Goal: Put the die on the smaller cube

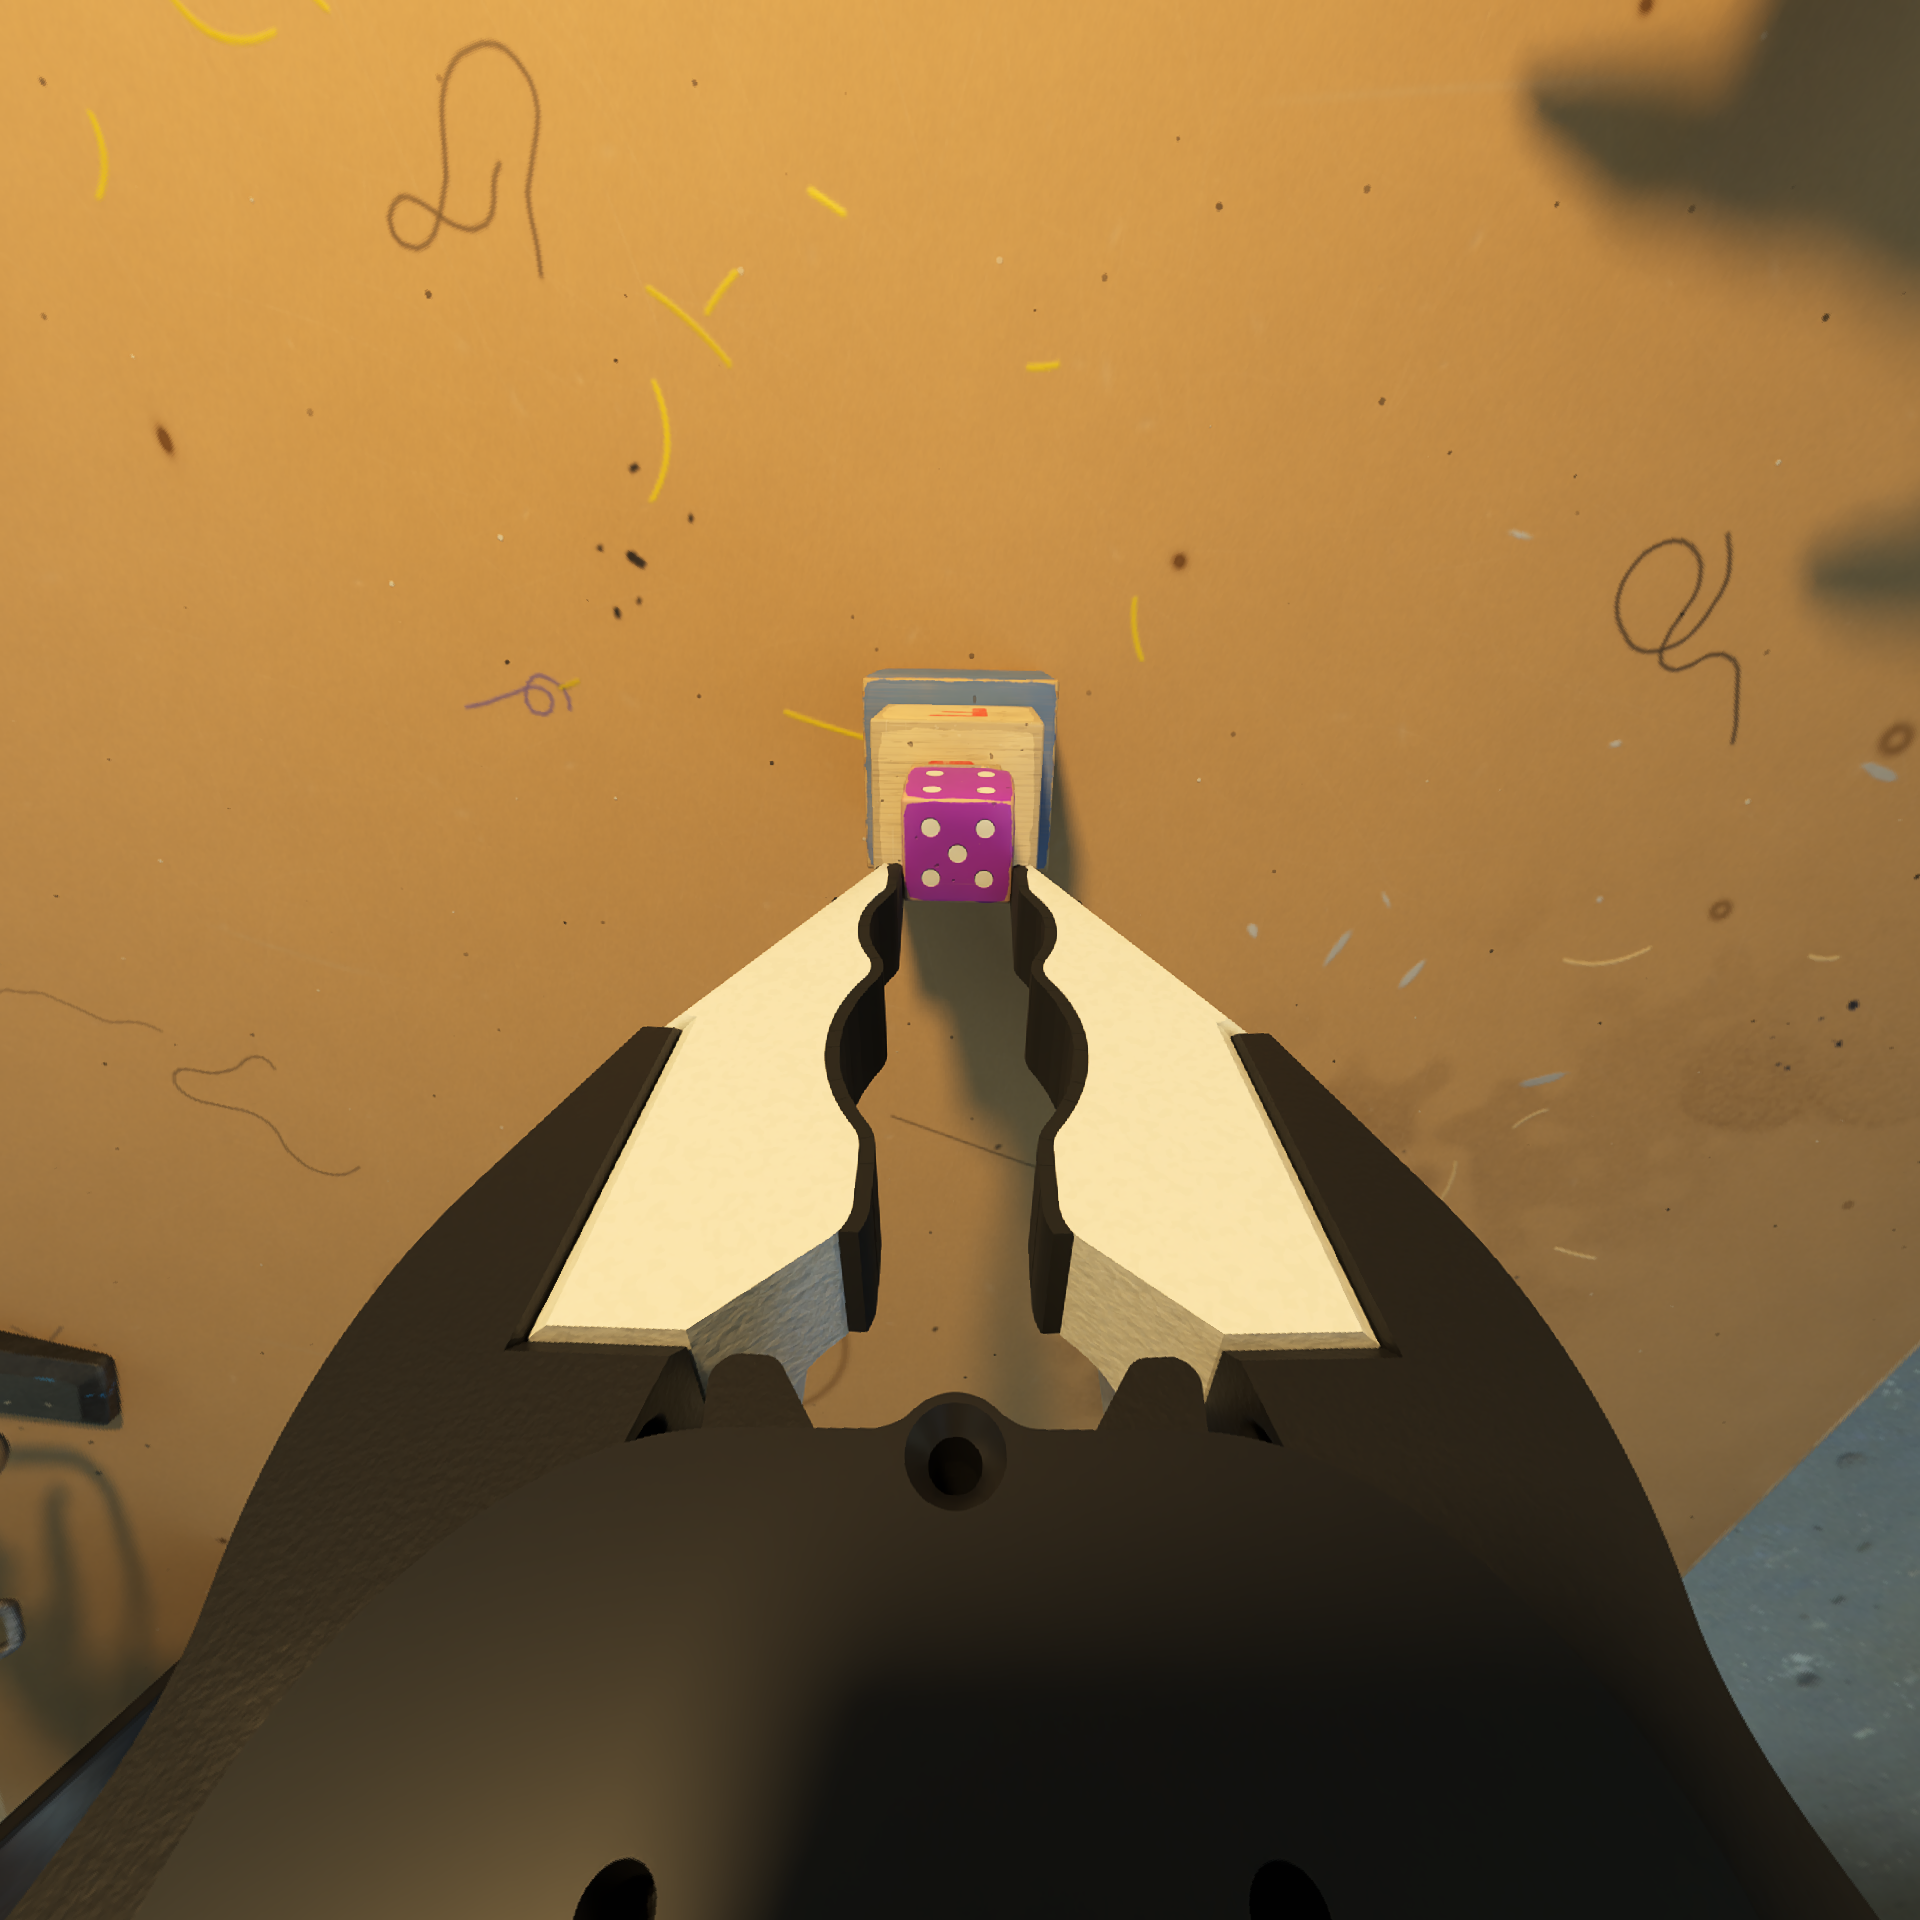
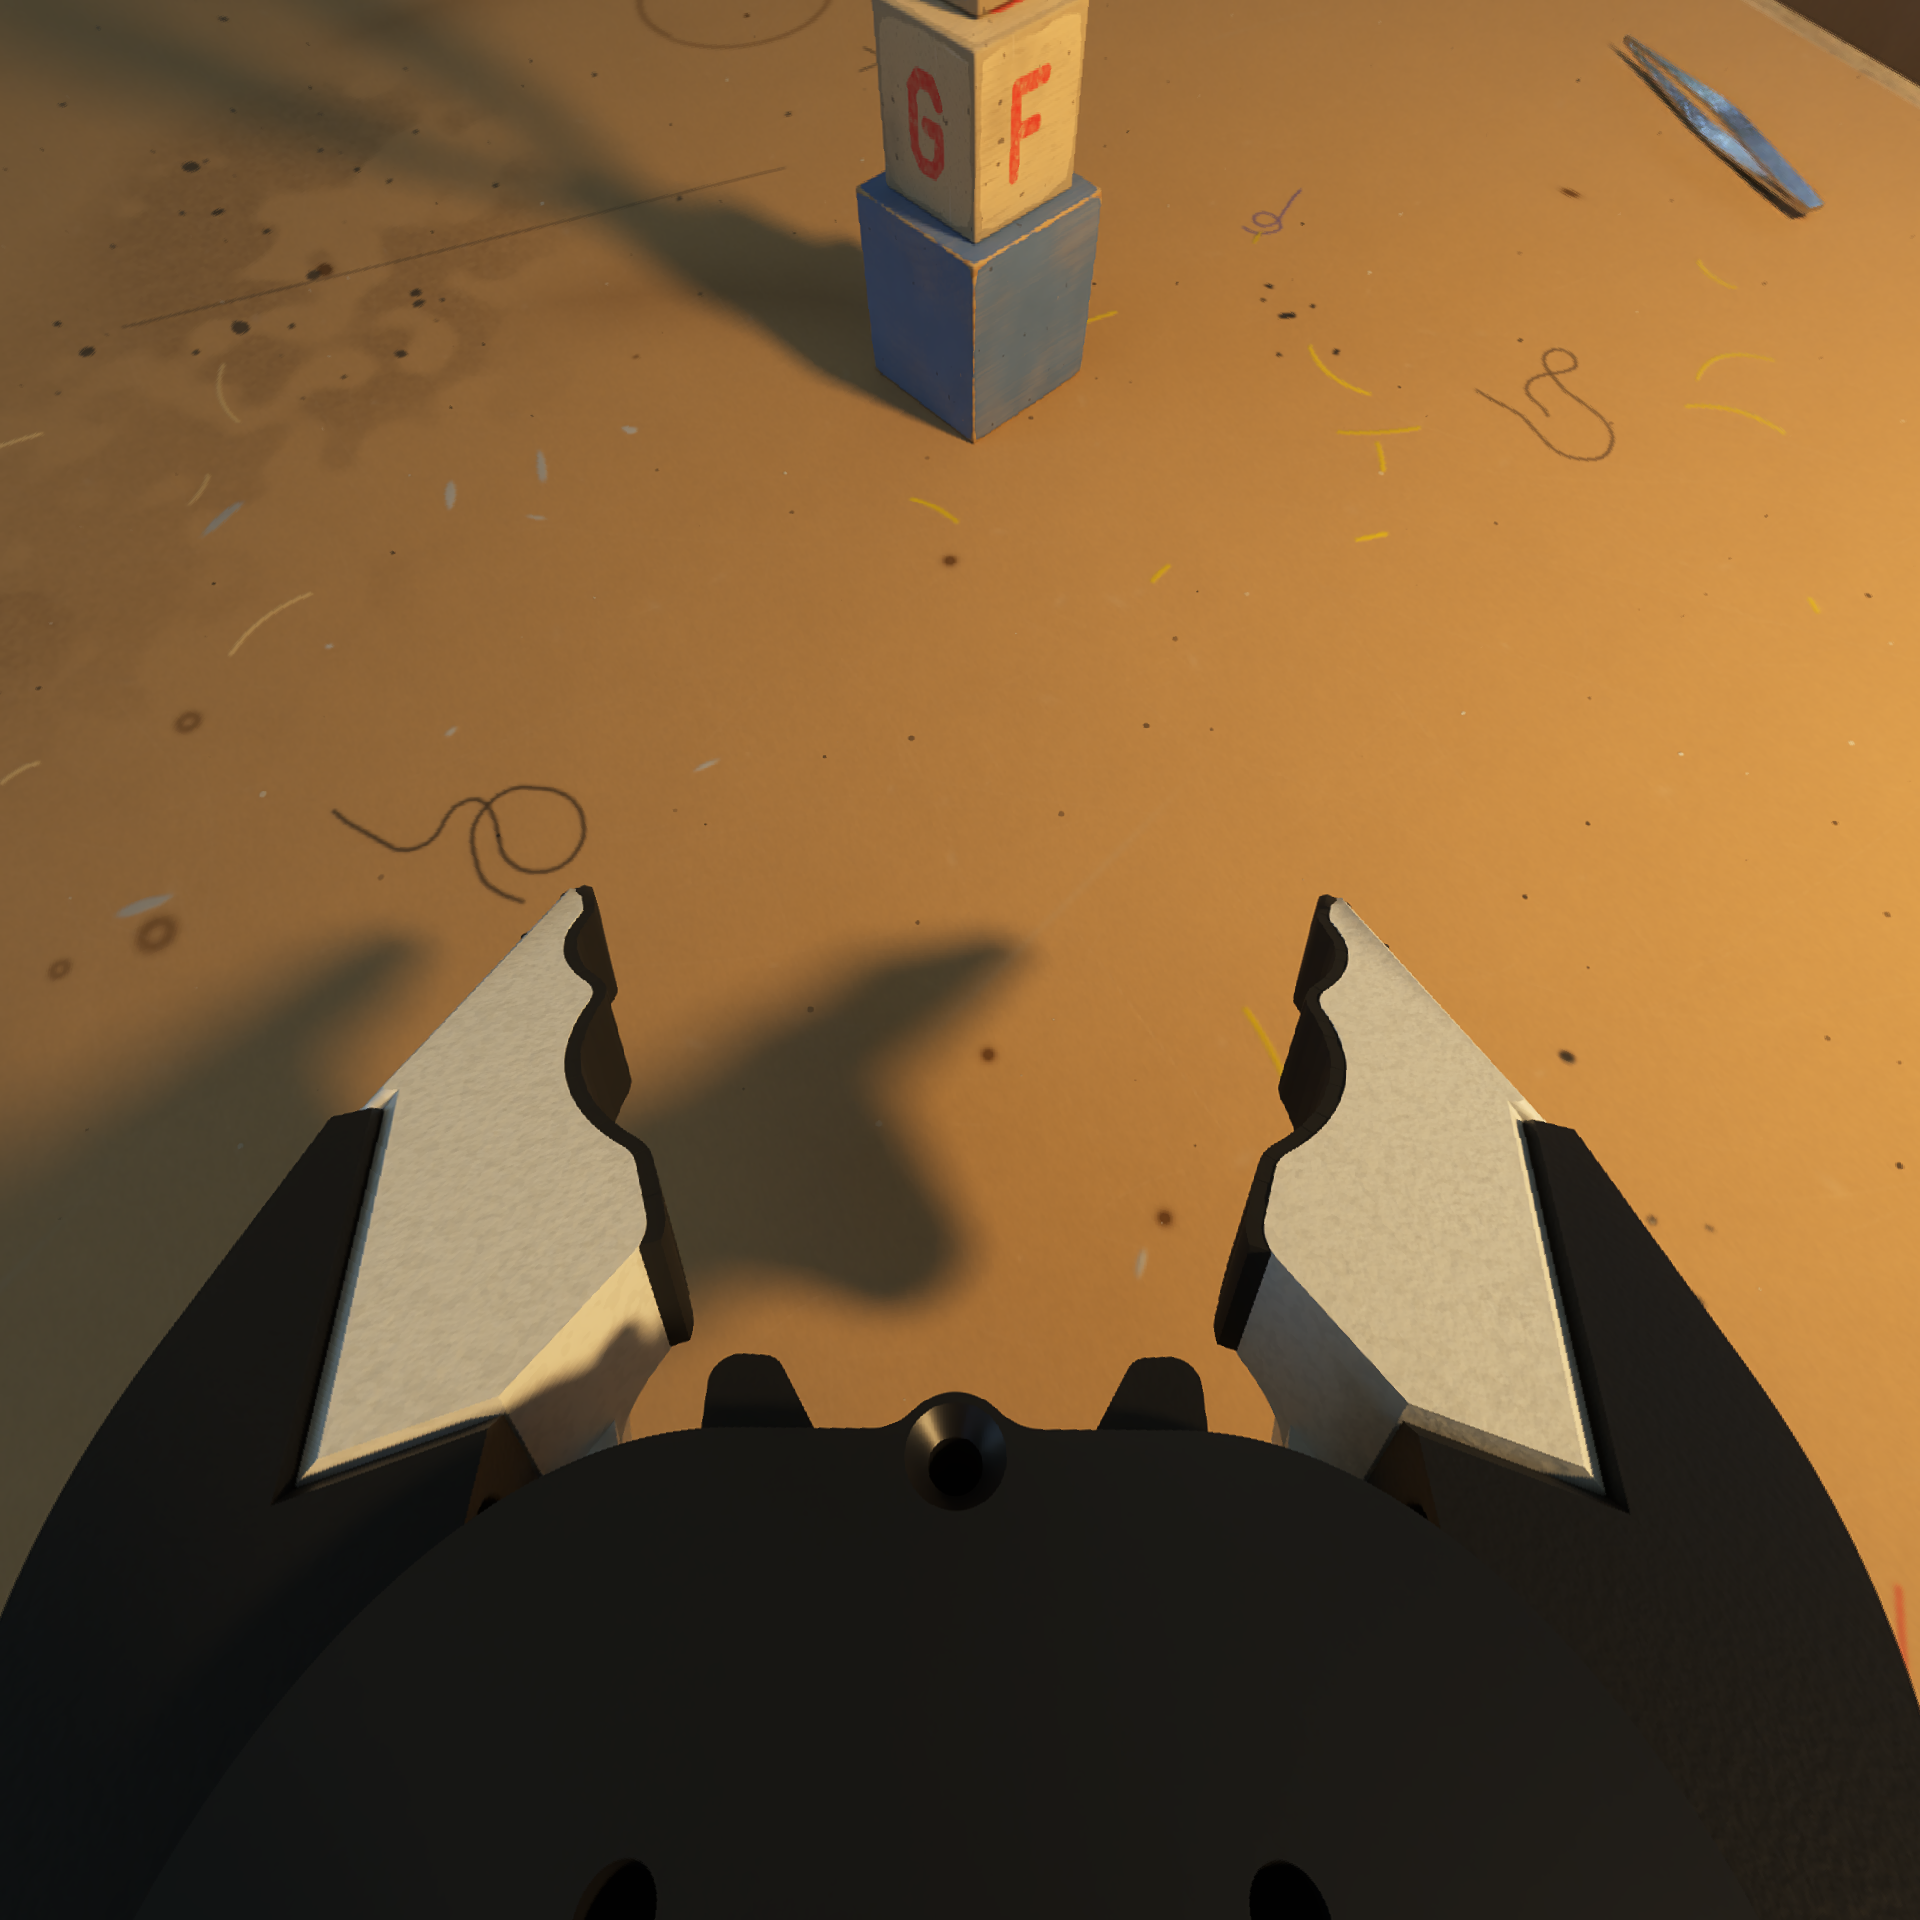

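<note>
In the left wrist view I look straight down on a stack. A blue cube is at the bottom, with a smaller wooden lettered cube on it. A magenta die with white pips is over the wooden cube. My left gripper is shut on the die, its fingertips against the die's two sides. In the right wrist view the wooden cube stands on the blue cube far ahead, and the stack's top is cut off. My right gripper is open and empty above the table.
Metal tweezers lie at the far right of the brown table. A dark object lies at the left edge of the left wrist view. The table edge and grey floor show at lower right. Threads and scribbles mark the tabletop.
</note>
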`<state>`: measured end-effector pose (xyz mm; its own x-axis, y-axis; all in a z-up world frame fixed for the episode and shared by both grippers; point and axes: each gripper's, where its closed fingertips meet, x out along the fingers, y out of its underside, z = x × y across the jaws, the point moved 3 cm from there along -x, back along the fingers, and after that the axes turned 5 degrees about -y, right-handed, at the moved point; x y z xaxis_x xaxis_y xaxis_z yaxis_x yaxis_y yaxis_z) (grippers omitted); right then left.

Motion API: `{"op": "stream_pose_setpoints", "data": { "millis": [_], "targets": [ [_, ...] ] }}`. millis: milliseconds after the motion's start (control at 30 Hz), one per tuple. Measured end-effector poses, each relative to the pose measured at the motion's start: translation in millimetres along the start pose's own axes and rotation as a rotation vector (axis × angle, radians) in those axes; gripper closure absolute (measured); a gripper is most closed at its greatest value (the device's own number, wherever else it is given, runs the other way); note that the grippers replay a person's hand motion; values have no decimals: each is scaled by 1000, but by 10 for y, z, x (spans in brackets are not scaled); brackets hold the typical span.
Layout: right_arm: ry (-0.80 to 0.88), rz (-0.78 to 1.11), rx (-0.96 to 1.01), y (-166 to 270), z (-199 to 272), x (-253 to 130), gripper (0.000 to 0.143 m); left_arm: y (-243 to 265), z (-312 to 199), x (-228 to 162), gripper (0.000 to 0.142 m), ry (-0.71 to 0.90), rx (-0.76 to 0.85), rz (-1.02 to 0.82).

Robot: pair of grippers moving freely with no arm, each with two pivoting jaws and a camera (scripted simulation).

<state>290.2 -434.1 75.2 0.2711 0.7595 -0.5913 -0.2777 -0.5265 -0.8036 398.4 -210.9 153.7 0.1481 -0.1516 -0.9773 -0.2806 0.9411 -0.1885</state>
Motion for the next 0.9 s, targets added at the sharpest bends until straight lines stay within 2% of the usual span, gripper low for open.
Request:
{"op": "stream_pose_setpoints", "data": {
  "millis": [467, 633, 767, 900],
  "targets": [
    [-2, 2, 1, -1, -2, 7, 13, 1, 0, 1, 122, 9, -6, -7],
    [1, -1, 4, 1, -5, -3, 13, 10, -3, 24, 111, 3, 5, -6],
    [5, -4, 4, -2, -7, -17, 12, 65, 23, -91, 90, -15, 4, -17],
    [11, -7, 2, -10, -18, -30, 12, 141, 102, -421, 72, -54, -67, -173]
  ]
}}
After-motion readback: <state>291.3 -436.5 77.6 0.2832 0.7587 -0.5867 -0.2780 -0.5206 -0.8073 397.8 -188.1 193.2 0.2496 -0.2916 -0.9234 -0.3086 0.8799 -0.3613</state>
